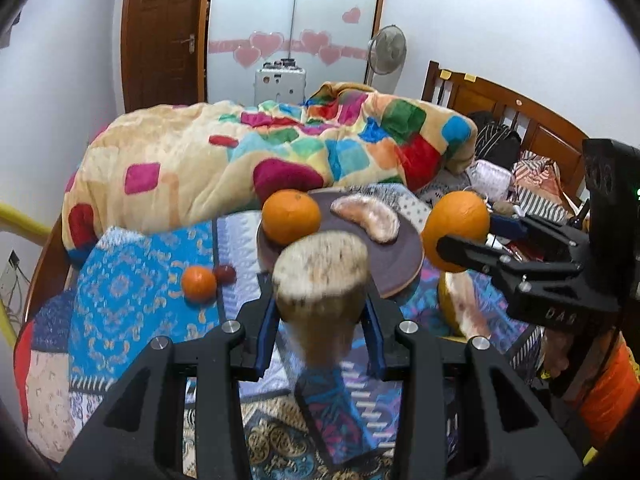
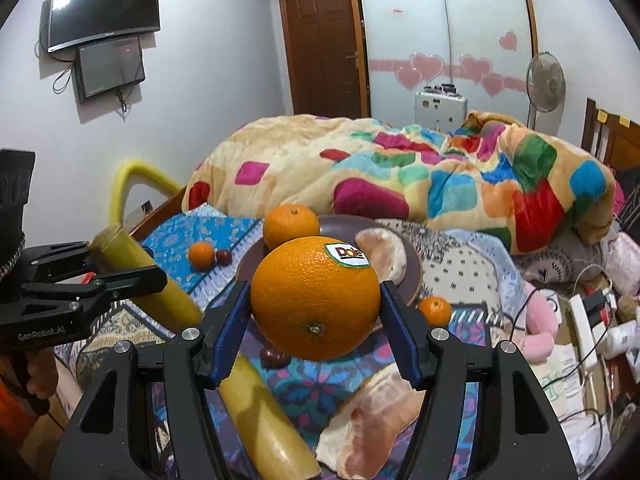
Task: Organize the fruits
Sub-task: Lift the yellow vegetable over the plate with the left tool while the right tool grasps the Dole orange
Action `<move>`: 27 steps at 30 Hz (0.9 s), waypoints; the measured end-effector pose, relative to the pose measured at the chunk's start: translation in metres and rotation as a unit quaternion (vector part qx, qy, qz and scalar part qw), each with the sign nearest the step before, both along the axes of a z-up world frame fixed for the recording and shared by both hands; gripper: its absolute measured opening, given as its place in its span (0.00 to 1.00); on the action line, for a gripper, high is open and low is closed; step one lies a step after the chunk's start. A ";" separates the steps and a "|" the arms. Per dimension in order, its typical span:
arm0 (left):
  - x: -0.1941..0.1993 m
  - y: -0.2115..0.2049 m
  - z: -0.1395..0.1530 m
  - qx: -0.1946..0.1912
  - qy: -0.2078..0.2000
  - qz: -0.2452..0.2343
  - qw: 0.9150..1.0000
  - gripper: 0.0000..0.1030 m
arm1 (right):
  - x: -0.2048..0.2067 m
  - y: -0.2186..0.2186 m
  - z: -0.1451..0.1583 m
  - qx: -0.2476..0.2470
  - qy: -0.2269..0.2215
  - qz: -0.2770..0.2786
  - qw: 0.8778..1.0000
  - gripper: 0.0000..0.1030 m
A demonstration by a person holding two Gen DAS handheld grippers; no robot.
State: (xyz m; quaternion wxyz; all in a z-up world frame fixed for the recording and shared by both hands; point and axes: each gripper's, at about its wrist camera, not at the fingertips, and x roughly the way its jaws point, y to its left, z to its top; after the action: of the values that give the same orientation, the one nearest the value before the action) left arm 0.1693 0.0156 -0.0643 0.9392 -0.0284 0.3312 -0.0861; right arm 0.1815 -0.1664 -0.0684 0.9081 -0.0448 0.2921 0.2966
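I am holding a big orange (image 2: 316,298) in my right gripper (image 2: 316,312); its blue pads (image 2: 230,336) are pinching the fruit on both sides, and a sticker (image 2: 347,255) is showing on top. The fruit is hanging in the air just near of the brown plate (image 2: 414,276), above the patterned bedspread (image 2: 308,392). From the left wrist camera I am seeing that same orange (image 1: 456,230) clamped in the right gripper (image 1: 468,246), off the plate's right edge (image 1: 396,264).

My left gripper (image 1: 320,320) is pinching a yellowish stick, maybe sugar cane (image 1: 322,280), its cut end pointing at the camera and blurred. In the right wrist camera this stick (image 2: 140,276) is slanting from the left gripper (image 2: 120,272) down toward the near side.

On the plate, an orange (image 2: 291,226) is sitting at the far left side and a peeled pomelo wedge (image 2: 382,254) is lying at the right side. A small tangerine (image 2: 201,255) is resting on the bedspread left of the plate, with a dark red fruit (image 2: 224,257) just beside it. Another small tangerine (image 2: 436,311) is lying near the plate's near right edge. Under my right gripper, a second dark red fruit (image 2: 274,356), a second yellow stick (image 2: 264,420) and a large pomelo piece (image 2: 372,420) are lying on the cloth.

A bright patchwork quilt (image 2: 400,168) is bunched up on the far side of the bed.
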 end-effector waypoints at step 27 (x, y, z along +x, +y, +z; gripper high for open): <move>0.092 -0.046 -0.022 0.035 0.034 -0.022 0.999 0.37 | 0.049 -0.012 -0.018 -0.025 -0.001 -0.012 1.000 0.59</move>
State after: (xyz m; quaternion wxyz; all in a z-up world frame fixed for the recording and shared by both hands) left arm 0.2610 -0.0300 -0.0867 0.9257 0.0085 0.3660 -0.0945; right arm 0.2305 -0.1781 -0.0862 0.9106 -0.0642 0.2989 0.2782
